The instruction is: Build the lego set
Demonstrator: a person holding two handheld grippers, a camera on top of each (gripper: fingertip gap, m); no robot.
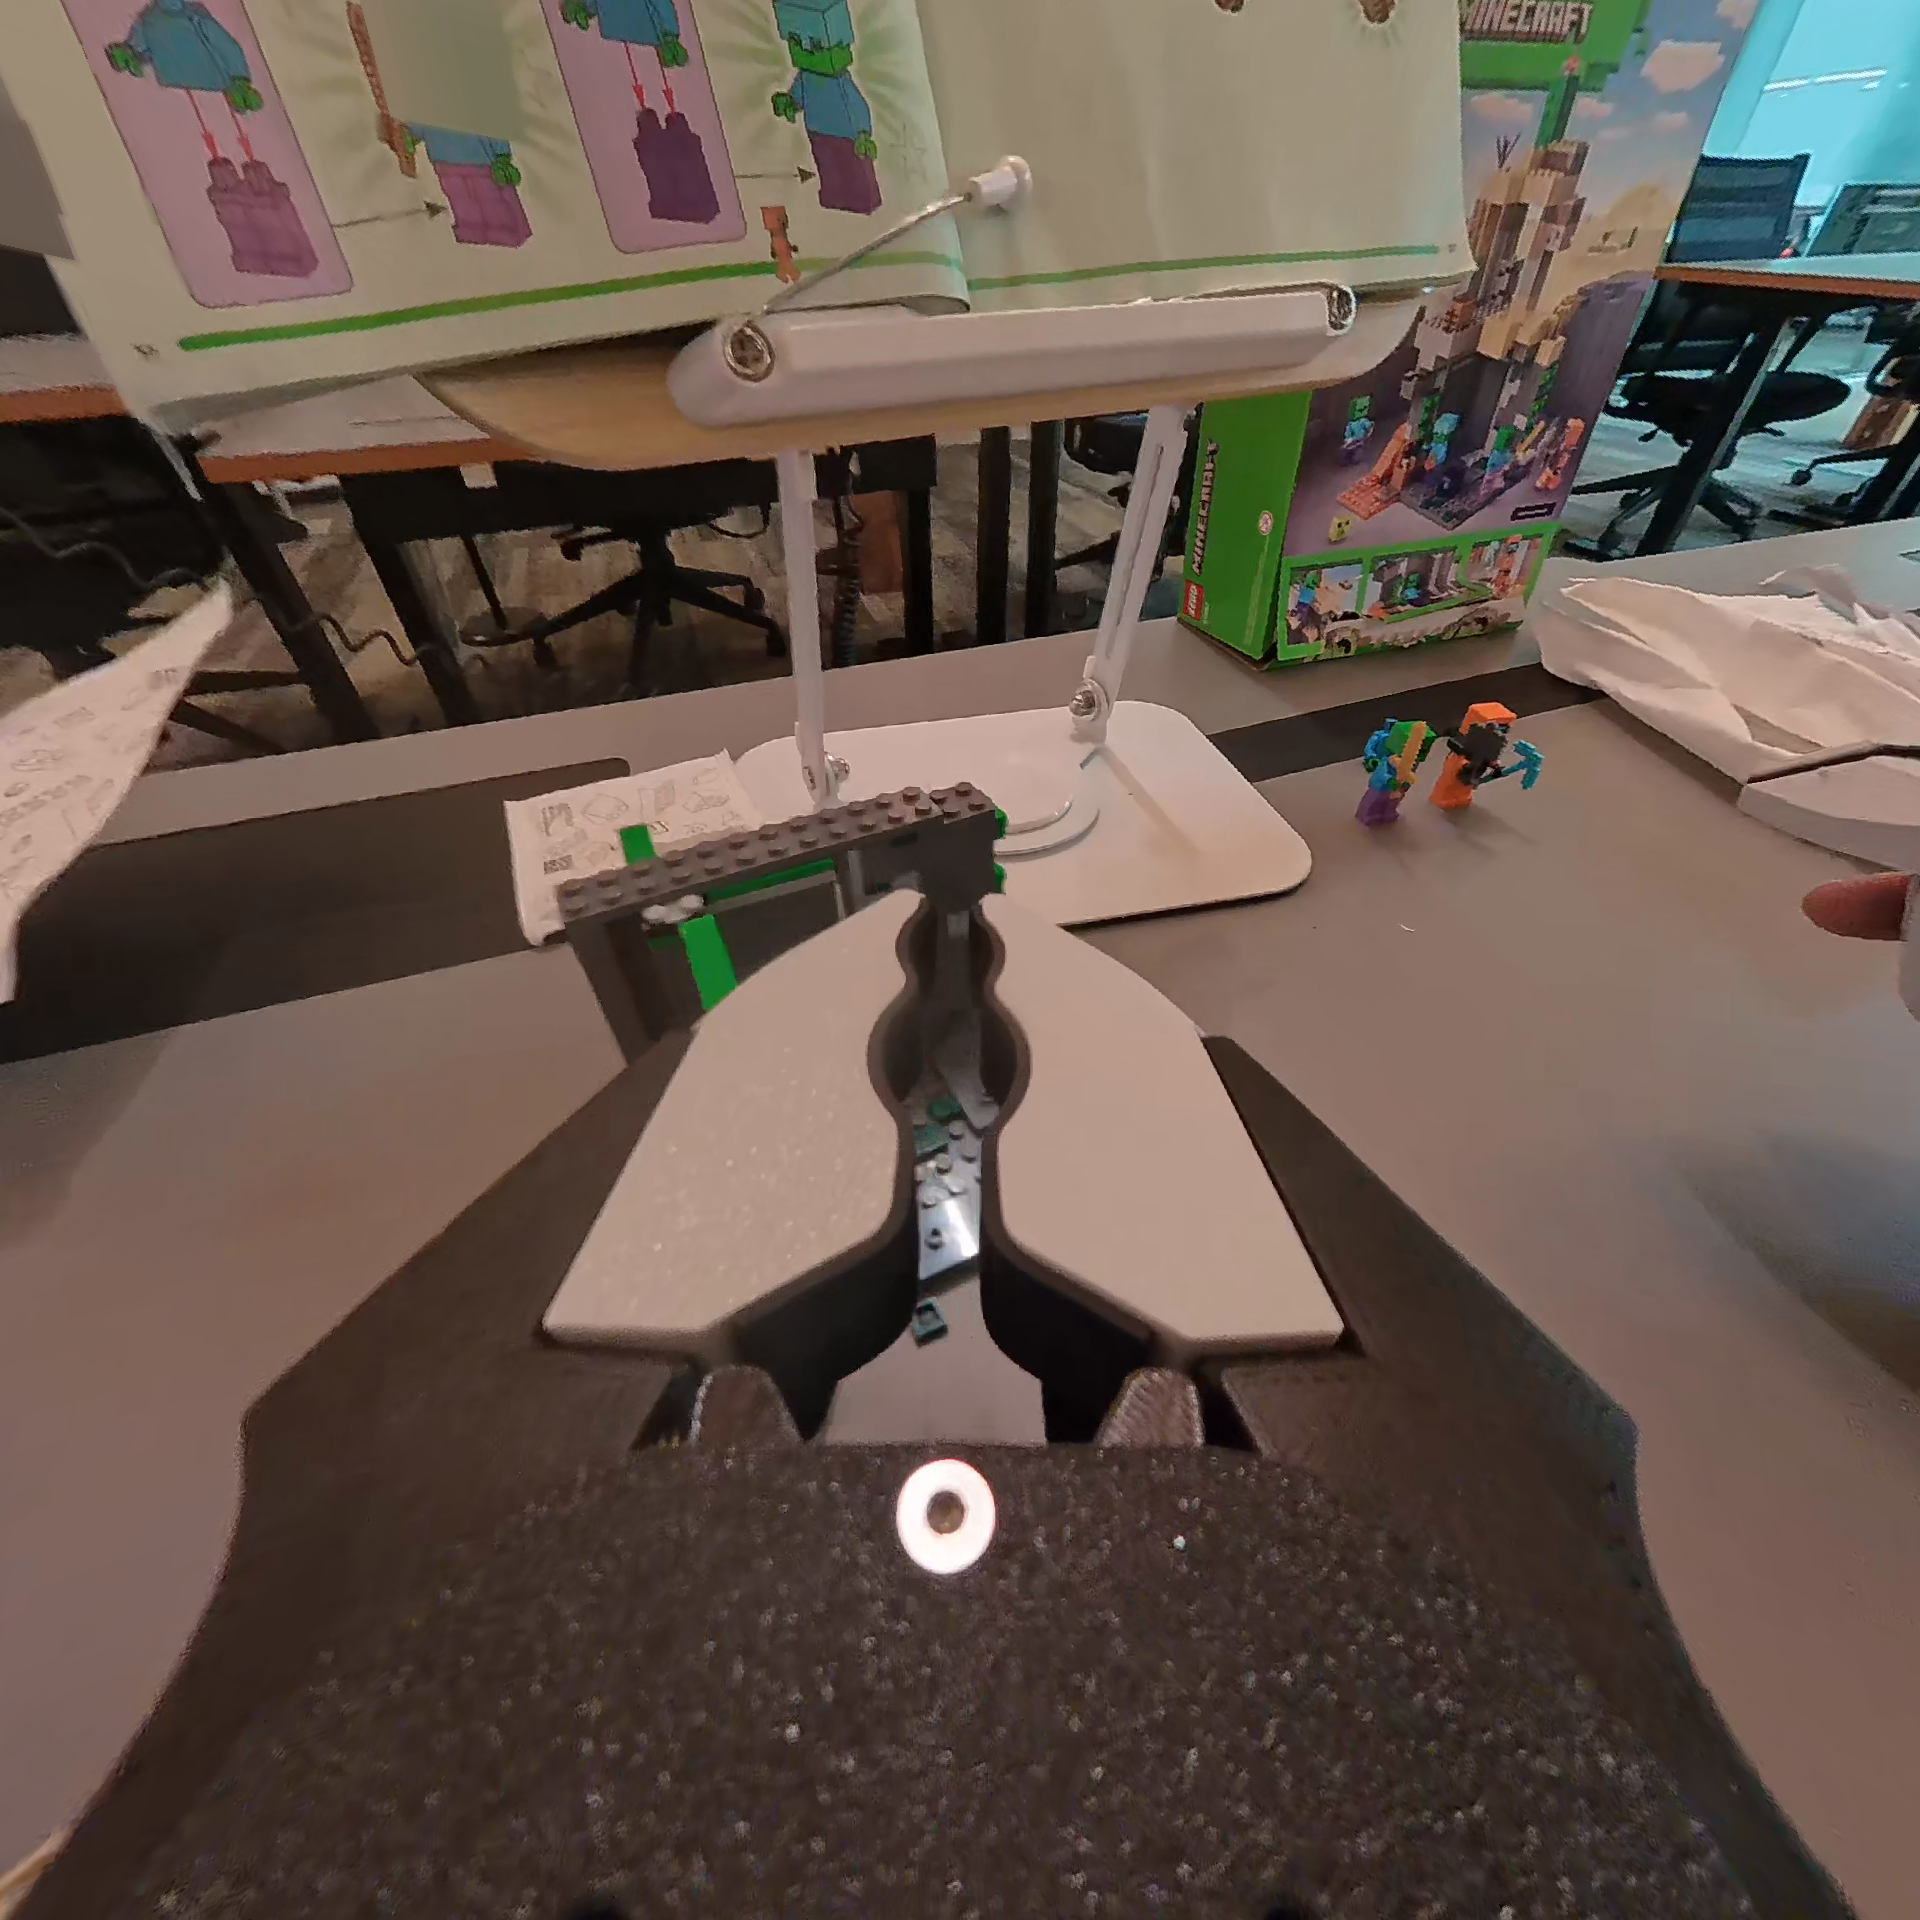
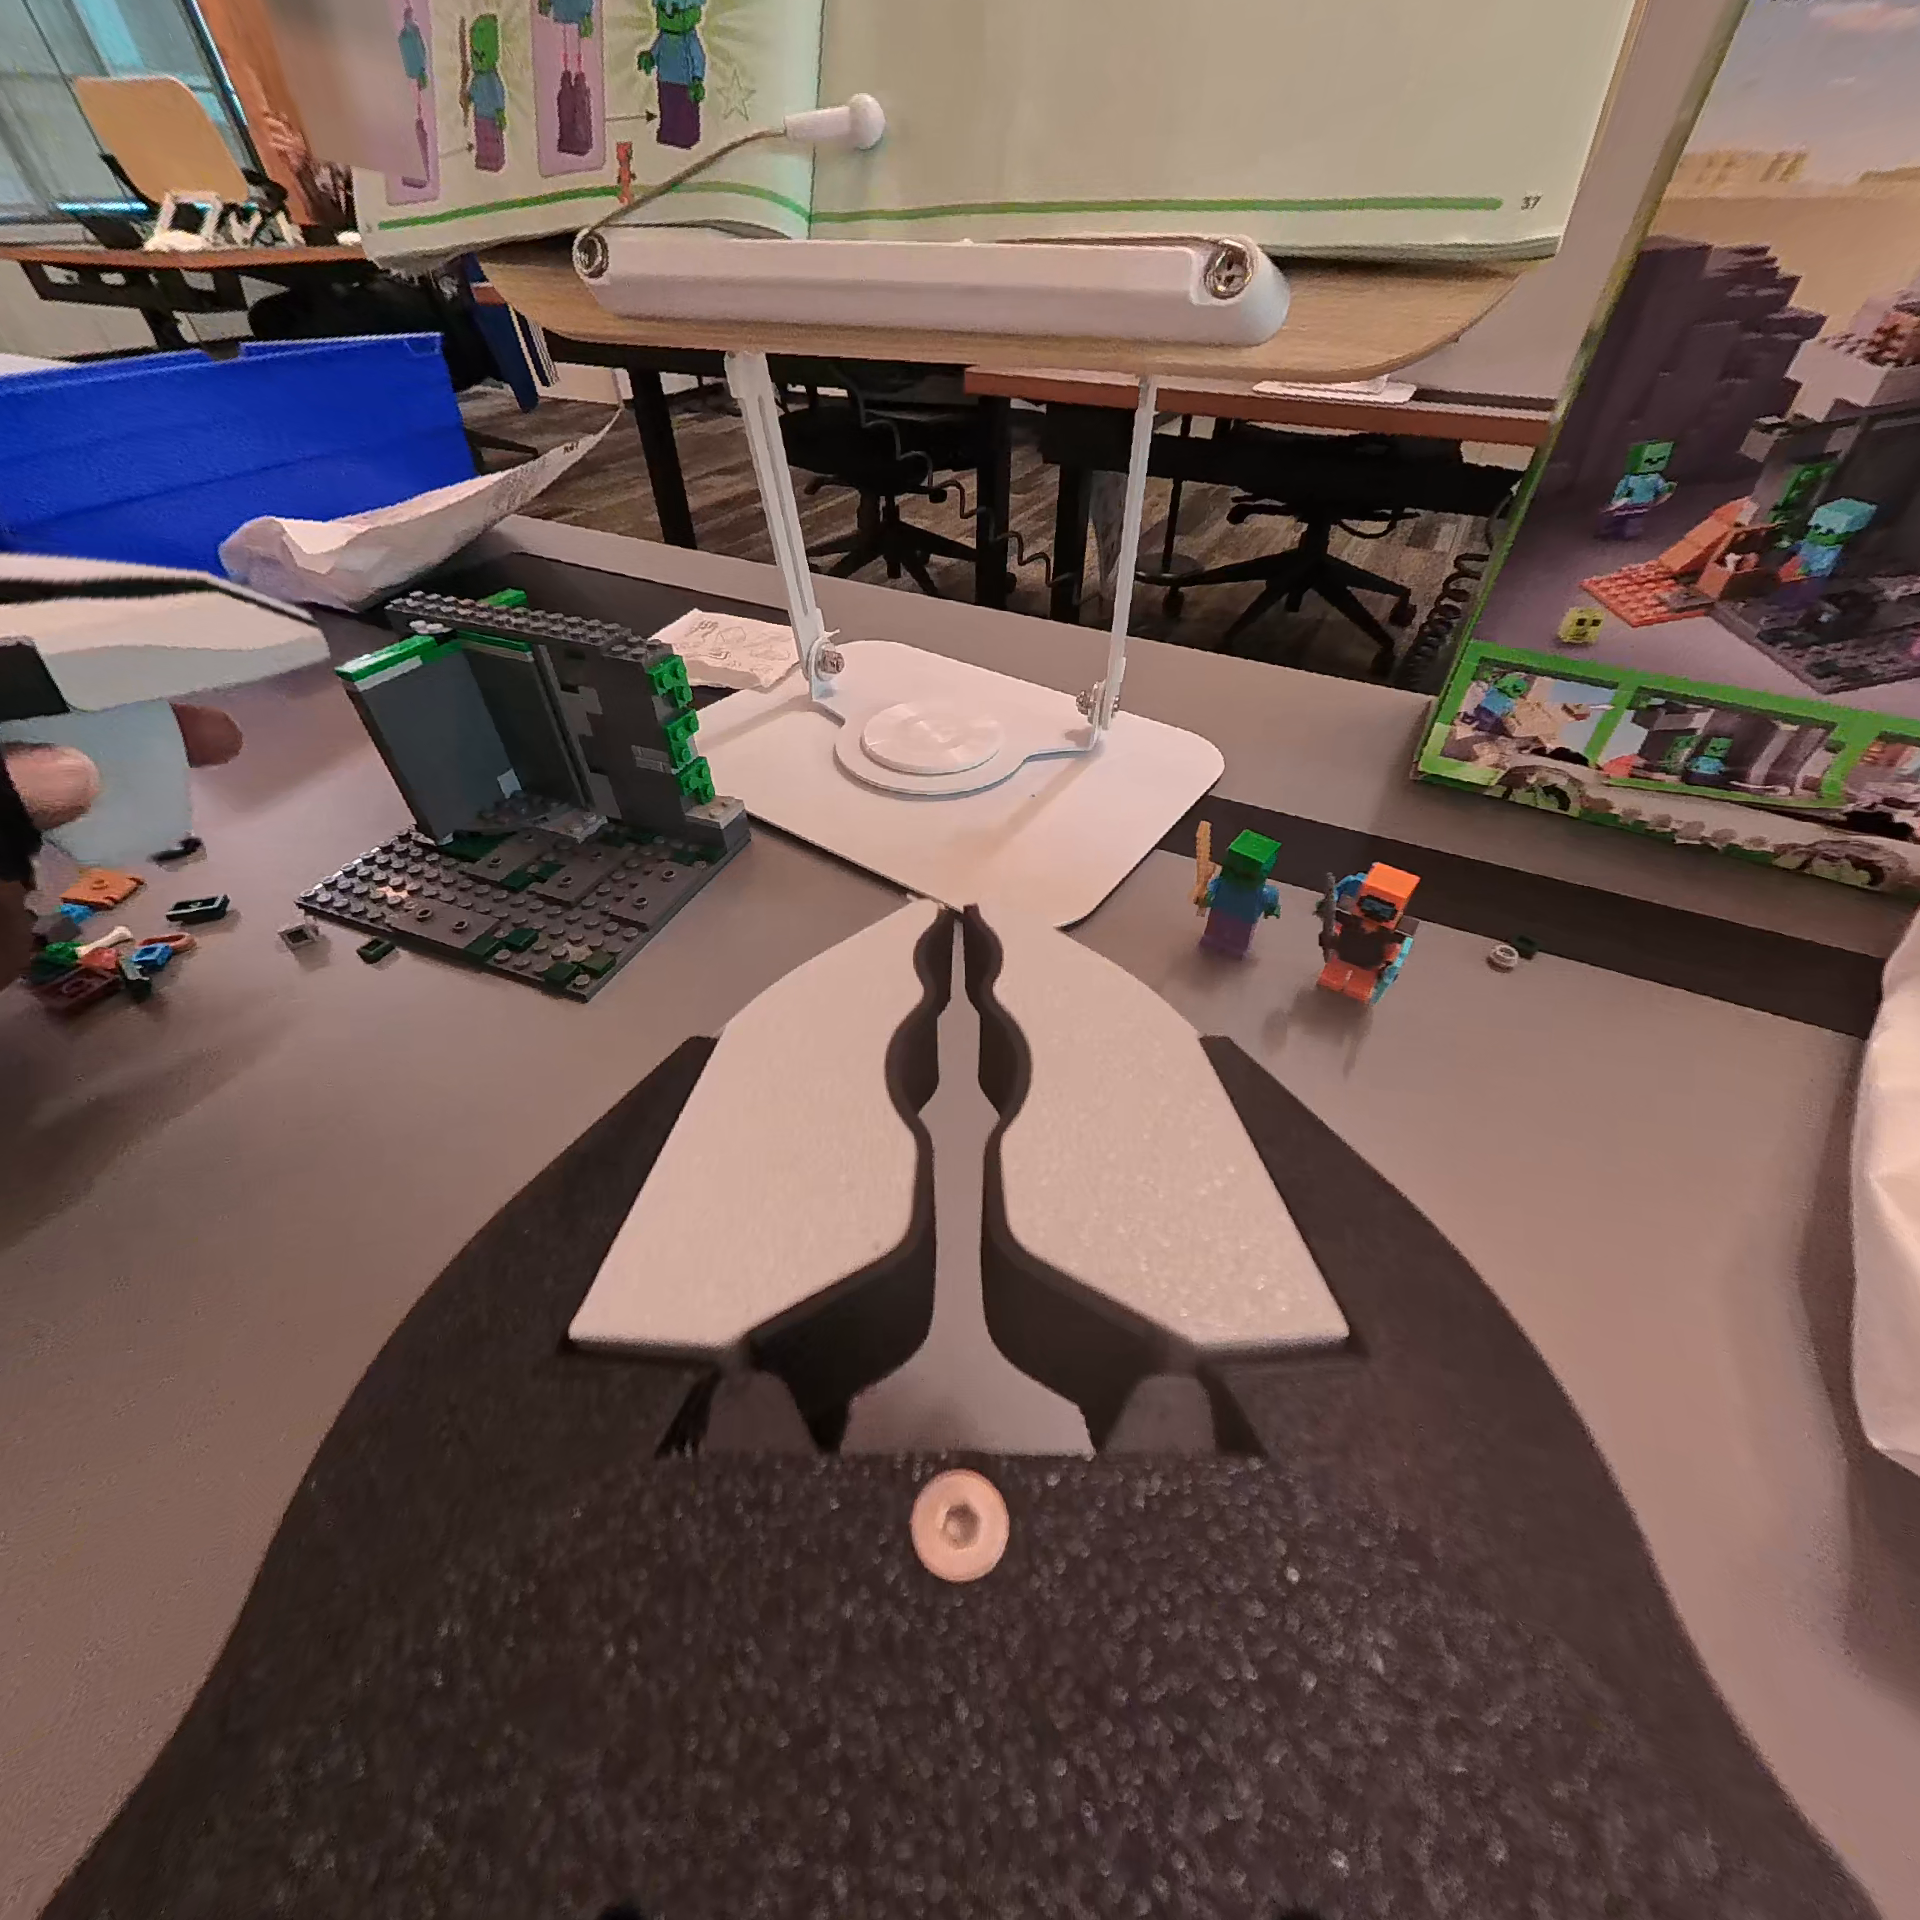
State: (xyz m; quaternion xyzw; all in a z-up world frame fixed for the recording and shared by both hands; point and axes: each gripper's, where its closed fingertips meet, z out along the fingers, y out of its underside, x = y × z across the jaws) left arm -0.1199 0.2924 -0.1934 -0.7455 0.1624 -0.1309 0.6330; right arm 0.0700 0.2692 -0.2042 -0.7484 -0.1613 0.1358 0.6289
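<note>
Claws: left (image 1: pixel 948 914) clamps build (image 1: pixel 790 883); right (image 2: pixel 956 920) closed, table (image 2: pixel 1455 1195) around.

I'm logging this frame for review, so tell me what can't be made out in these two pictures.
- Left wrist view: whether the left gripper touches the grey lego build; its fingers cover the lower part.
- Right wrist view: loose pieces at the left edge, too small to identify.
- Both views: instruction booklet, cut off by the top edge.
</note>
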